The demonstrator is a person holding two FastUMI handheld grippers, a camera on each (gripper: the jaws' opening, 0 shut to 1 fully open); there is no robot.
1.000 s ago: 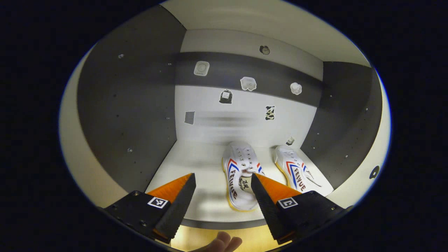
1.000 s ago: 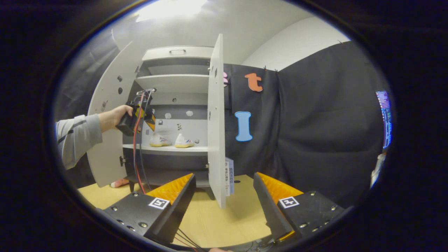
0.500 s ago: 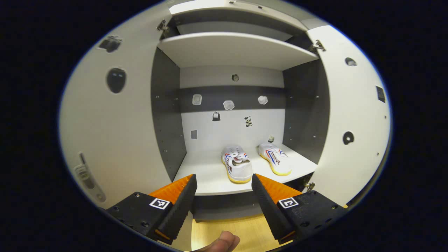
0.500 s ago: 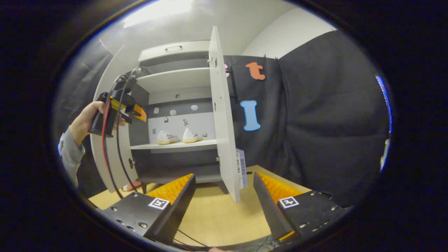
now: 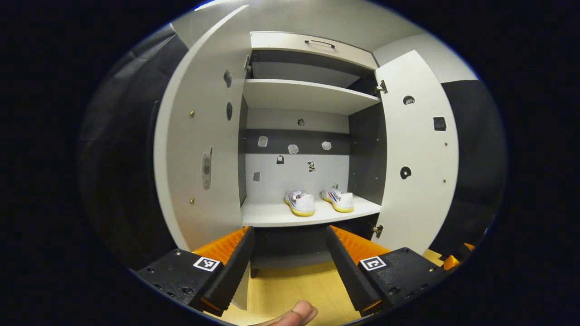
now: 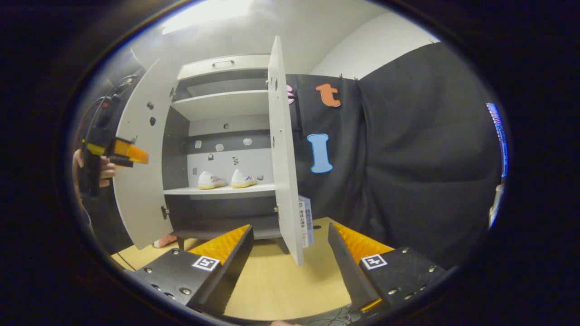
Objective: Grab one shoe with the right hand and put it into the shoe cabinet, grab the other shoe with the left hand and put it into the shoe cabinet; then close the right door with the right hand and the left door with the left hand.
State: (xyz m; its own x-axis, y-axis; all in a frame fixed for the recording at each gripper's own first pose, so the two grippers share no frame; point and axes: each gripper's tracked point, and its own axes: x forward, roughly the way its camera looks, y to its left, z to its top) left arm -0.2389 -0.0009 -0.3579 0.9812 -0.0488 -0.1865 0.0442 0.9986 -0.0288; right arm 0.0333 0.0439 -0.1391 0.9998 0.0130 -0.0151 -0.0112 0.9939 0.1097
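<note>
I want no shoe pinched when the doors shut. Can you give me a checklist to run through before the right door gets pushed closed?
1. Both shoes on the shelf: ok. The left shoe and the right shoe sit on the shelf.
2. Shoes back from the shelf's front edge: ok, bare shelf shows in front of them.
3. Right tool free to push: ok, fingers apart with nothing between.
4. Left tool out of the cabinet: ok, open, in front of the opening.
5. Right door swing path: ok, open, nothing seen against its inner face.
6. Left door: open, closes second.
</note>
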